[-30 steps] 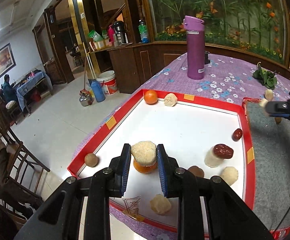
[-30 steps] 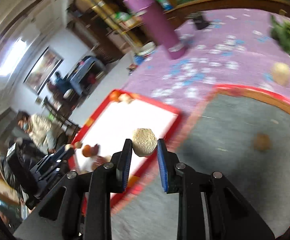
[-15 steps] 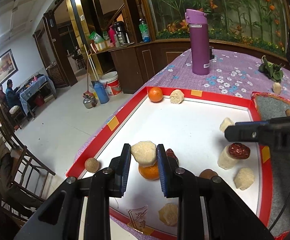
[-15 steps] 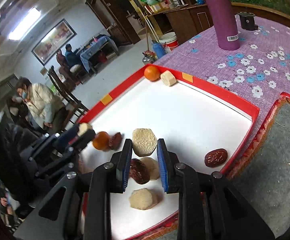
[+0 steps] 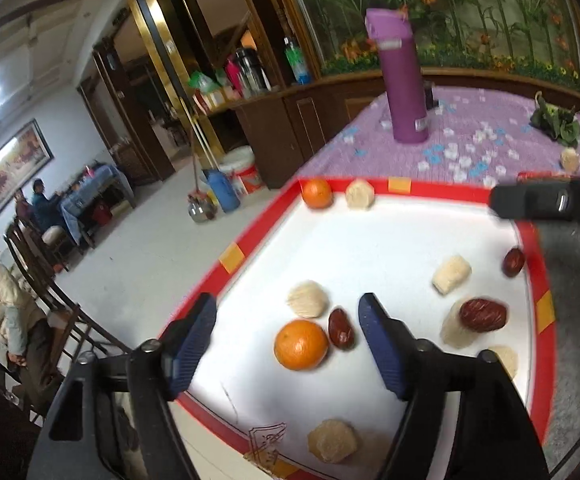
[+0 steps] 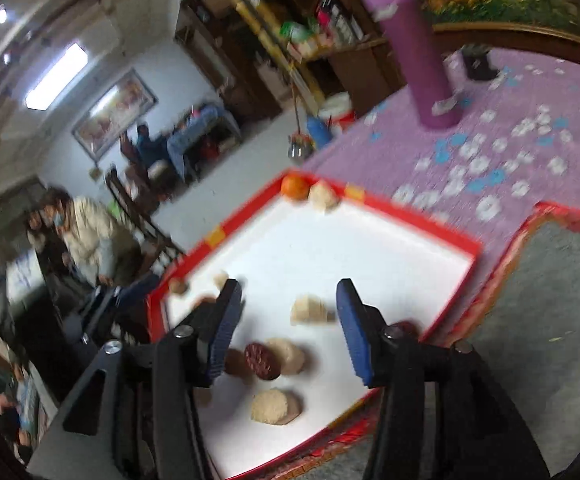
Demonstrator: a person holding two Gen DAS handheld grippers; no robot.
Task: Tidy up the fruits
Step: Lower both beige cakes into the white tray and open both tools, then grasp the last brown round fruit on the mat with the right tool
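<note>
A red-rimmed white tray (image 5: 250,236) holds the fruit. In the left wrist view my left gripper (image 5: 286,316) is open above an orange (image 5: 301,345), a red date (image 5: 341,334) and a pale fruit chunk (image 5: 308,300). More pale chunks (image 5: 452,274) and dates (image 5: 483,314) lie to the right. A second orange (image 5: 317,193) sits in the far corner. In the right wrist view my right gripper (image 6: 290,302) is open, with a pale chunk (image 6: 308,310) lying on the tray (image 6: 410,216) between its fingers. A date (image 6: 262,361) rests closer to the camera.
A tall purple bottle (image 5: 404,76) stands on the flowered purple tablecloth (image 5: 470,136) beyond the tray. A grey mat (image 6: 538,320) lies to the tray's right. Green leaves (image 5: 556,122) and a loose pale chunk (image 5: 570,159) sit far right. People sit at left.
Both grippers were shut on pale chunks and have opened. Both chunks now lie on the tray: one by the orange, one between the right fingers.
</note>
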